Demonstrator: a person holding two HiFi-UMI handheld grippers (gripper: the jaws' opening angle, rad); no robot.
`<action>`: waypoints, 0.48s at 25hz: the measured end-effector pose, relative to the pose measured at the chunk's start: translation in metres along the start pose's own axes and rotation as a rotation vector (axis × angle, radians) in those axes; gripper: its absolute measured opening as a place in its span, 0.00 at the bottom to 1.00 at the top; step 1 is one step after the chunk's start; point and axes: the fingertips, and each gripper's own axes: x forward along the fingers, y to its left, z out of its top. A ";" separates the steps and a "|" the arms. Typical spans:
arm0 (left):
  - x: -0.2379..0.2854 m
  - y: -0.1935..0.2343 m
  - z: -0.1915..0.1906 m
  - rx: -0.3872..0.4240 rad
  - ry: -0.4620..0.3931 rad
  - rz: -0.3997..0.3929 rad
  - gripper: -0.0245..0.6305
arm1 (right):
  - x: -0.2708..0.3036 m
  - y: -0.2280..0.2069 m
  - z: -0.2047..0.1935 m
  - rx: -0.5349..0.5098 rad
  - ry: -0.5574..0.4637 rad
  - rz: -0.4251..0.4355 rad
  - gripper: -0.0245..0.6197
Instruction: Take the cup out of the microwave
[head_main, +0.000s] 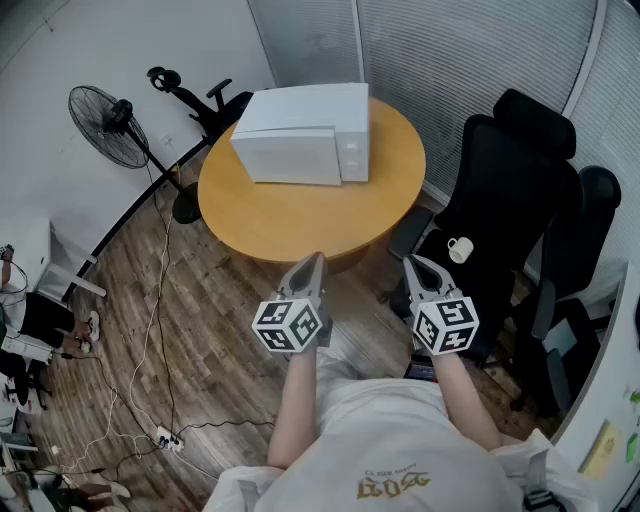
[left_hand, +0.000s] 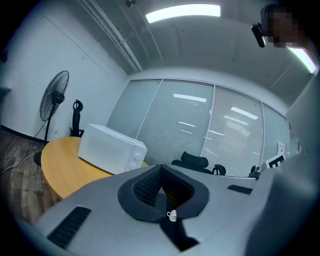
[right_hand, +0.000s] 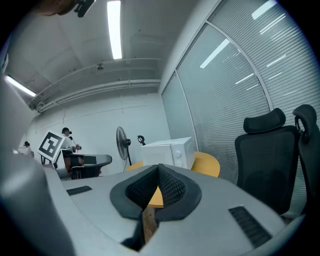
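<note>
1. Your left tongs (head_main: 313, 260) and right tongs (head_main: 411, 261) are both clenched with nothing between the jaws. In each gripper view the jaws meet at a closed tip. You hold both close to your body and roughly level, well short of the counter (head_main: 300, 218). That reads as a rest or start pose, not a reach.

2. The microwave (head_main: 300, 138) sits at your 12 o'clock on the far half of the round counter. Its door is closed and faces you, with the control strip on the right. The inside is hidden, so I cannot tell whether it holds anything.

3. A white cup (head_main: 460, 249) stands upright on the seat of the black office chair (head_main: 505, 180) at your 2 o'clock. It is off the counter and well apart from the microwave. The left gripper view shows it only as a small speck below the jaw tip.

4. Judgement: if that is the task's cup, it is already out and parked on the chair. If not, the door must be opened first.

5. Either way, clenched tongs cannot grasp, so they need to be released before any pull on the door or the cup handle.

6. A standing fan (head_main: 108, 122) is at your 10 o'clock, clear of your working path.
</note>
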 end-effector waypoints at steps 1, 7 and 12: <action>0.001 0.000 0.000 0.007 -0.001 -0.001 0.06 | 0.002 0.000 0.000 0.001 0.000 0.004 0.05; 0.001 -0.001 0.000 0.019 -0.011 -0.009 0.06 | 0.006 0.004 -0.002 0.004 0.002 0.022 0.05; 0.000 0.000 0.004 0.035 -0.038 -0.015 0.06 | 0.008 0.008 0.001 0.033 -0.029 0.054 0.05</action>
